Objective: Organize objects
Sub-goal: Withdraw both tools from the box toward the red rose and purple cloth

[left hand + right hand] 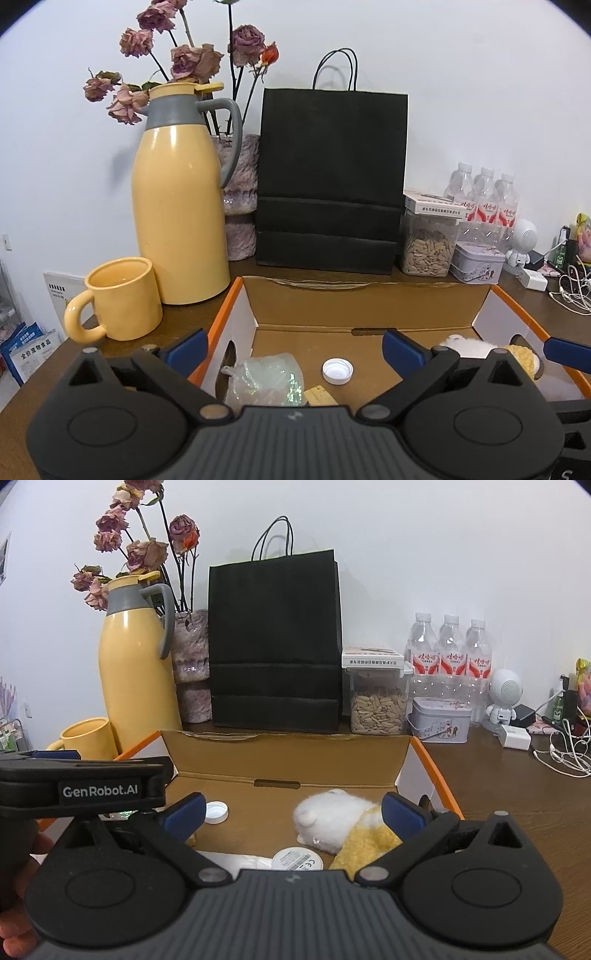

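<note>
Brown wooden tabletop (498, 794) against a white wall is being viewed from both wrist cameras. An open cardboard box (369, 299) with orange edges and white outer sides is sitting mid-table, flaps raised, brown inside.

Inside the box, these are being seen: one white bottle cap (337, 371) lying flat near the middle, one crumpled clear plastic bag (266, 380) at the left end, one white-and-yellow plush toy (343, 821) lying on its side at the right end, one round white disc (297, 859) with a printed label just beside the plush, and one small tan piece (318, 394) next to the bag, too hidden to be identified.

Both tongs are being held released over the near edge of the box: left gripper (295, 350) spread wide with nothing between the blue pads, right gripper (293, 812) likewise wide, pads either side of the plush but not pressing it.

Behind the box, counted: one yellow thermos jug (181, 206), one yellow mug (122, 299), one fuzzy pink vase (242, 195) of dried roses, one black paper bag (330, 181), one clear seed container (378, 709), one tin (441, 720), three water bottles (448, 653), one white robot figurine (504, 698), one white charger (514, 737) with tangled cables.
</note>
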A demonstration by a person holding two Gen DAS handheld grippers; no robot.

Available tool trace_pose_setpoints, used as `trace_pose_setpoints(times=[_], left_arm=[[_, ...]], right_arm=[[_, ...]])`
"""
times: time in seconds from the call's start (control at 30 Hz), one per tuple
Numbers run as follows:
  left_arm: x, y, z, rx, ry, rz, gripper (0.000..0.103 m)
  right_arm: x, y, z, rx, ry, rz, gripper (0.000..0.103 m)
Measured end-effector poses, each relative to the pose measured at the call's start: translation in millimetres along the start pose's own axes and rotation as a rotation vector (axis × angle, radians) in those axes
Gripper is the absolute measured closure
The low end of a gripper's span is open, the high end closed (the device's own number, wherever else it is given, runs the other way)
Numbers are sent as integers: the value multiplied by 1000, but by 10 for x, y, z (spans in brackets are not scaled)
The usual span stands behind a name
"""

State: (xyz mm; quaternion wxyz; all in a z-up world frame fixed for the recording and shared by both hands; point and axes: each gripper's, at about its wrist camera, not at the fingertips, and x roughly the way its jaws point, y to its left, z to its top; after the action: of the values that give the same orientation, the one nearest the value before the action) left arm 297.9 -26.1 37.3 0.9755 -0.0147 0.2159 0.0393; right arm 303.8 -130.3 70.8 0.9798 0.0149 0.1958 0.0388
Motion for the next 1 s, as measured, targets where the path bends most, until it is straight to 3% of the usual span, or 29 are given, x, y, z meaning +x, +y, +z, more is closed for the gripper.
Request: trace_pose_setpoints(times=[0.37, 1.0], left_arm=[[-419, 124, -180, 2, -57, -24, 2], [-994, 363, -704, 8, -7, -62, 2]], right_arm=[[-394, -8, -147, -48, -56, 15, 0], [-1043, -158, -662, -71, -41, 20, 0]])
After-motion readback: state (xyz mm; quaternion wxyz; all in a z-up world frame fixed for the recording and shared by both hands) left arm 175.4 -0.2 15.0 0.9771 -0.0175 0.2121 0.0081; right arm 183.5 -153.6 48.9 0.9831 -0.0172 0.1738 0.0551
